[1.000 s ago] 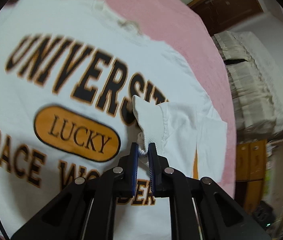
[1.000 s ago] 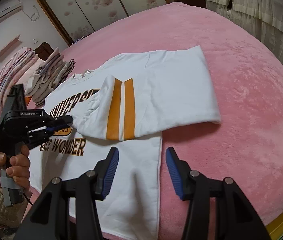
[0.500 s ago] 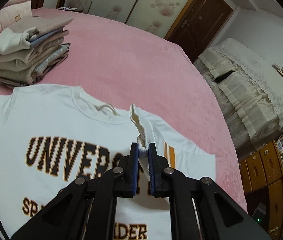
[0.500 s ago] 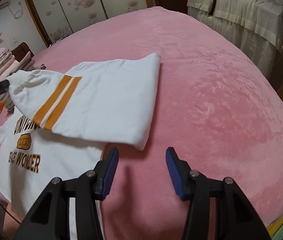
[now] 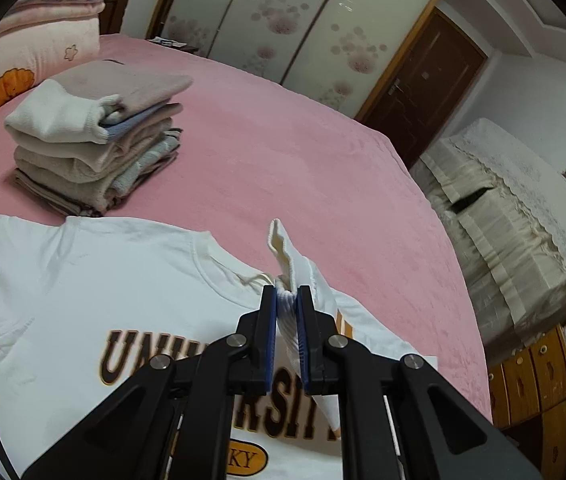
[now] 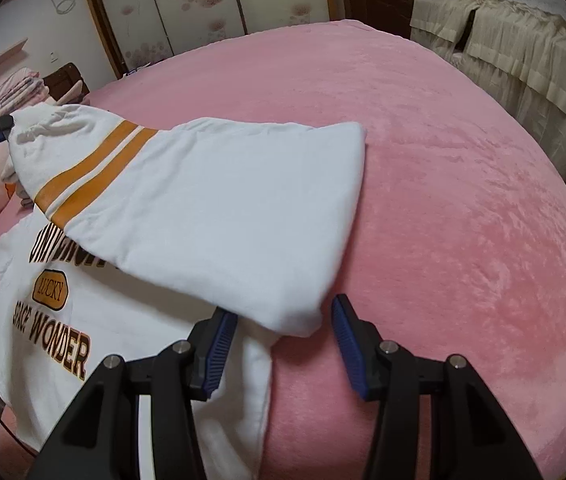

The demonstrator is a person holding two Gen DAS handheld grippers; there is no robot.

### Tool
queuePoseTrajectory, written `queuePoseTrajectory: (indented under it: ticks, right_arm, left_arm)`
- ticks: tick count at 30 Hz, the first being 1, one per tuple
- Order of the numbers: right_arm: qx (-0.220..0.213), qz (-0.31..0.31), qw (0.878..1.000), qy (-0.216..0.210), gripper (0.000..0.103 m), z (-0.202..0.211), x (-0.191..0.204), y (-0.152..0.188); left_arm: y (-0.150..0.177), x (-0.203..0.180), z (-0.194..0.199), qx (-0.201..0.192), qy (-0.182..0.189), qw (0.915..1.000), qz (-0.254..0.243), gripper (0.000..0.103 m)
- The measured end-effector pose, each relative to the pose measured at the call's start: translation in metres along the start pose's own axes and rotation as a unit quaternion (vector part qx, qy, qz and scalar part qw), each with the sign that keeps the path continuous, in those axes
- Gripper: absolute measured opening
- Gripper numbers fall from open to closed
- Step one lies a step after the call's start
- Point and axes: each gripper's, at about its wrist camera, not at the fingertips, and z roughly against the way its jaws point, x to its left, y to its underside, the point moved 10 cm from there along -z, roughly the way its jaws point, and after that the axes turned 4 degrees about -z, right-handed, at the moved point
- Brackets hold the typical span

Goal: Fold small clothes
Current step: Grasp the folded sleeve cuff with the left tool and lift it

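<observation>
White fleece, the sweatshirt [image 6: 131, 320] lies chest-up on the pink bed [image 6: 463, 200], its striped sleeve [image 6: 203, 208] lifted across the "UNIVERSITY" print. The left gripper [image 5: 287, 300] has its fingers clamped on the ribbed cuff [image 5: 283, 252]. The right gripper [image 6: 283, 332] stands about half open with nothing gripped, its fingers either side of the sleeve's folded shoulder end.

My guess at the risks: the cuff is held by a thin pinch, so a sharp tug could slip it free and drop the sleeve crooked; pulling without the right fingers pinning the fold could drag the whole body askew. No containers show; a stack of folded clothes [image 5: 95, 148] sits farther up the bed.
</observation>
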Motion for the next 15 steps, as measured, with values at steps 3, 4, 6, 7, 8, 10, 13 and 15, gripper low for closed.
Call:
queuePoseTrajectory:
  ticks: [3,4,6,7,8,10,13,15]
  right_arm:
    - [0.0,0.009,1.0,0.0,0.049,-0.001,0.004,0.005]
    - [0.002,0.008,1.0,0.004,0.049,-0.003,0.002,0.006]
    - [0.009,-0.001,1.0,0.005,0.049,-0.006,-0.004,0.009]
    - [0.009,-0.008,1.0,0.002,0.049,-0.007,-0.005,0.008]
    - [0.008,-0.014,1.0,-0.001,0.048,-0.008,-0.008,0.006]
    - [0.005,-0.017,1.0,0.002,0.048,-0.008,-0.009,0.004]
    - [-0.002,-0.017,1.0,0.008,0.048,-0.007,-0.007,-0.002]
    - [-0.011,-0.015,1.0,0.013,0.045,-0.005,-0.006,-0.006]
  left_arm:
    - [0.002,0.016,-0.006,0.005,-0.012,0.9999,0.005,0.007]
    - [0.003,0.021,-0.009,0.009,-0.016,0.9998,0.007,0.007]
    - [0.009,0.033,-0.016,0.015,-0.025,0.9995,0.012,0.007]
    - [0.011,0.038,-0.02,0.017,-0.029,0.9993,0.014,0.007]
    - [0.014,0.045,-0.023,0.018,-0.033,0.9991,0.018,0.007]
    - [0.02,0.057,-0.029,0.021,-0.039,0.9987,0.025,0.007]
    - [0.026,0.071,-0.034,0.024,-0.042,0.9981,0.039,0.007]
    - [0.03,0.081,-0.037,0.025,-0.045,0.9975,0.047,0.007]
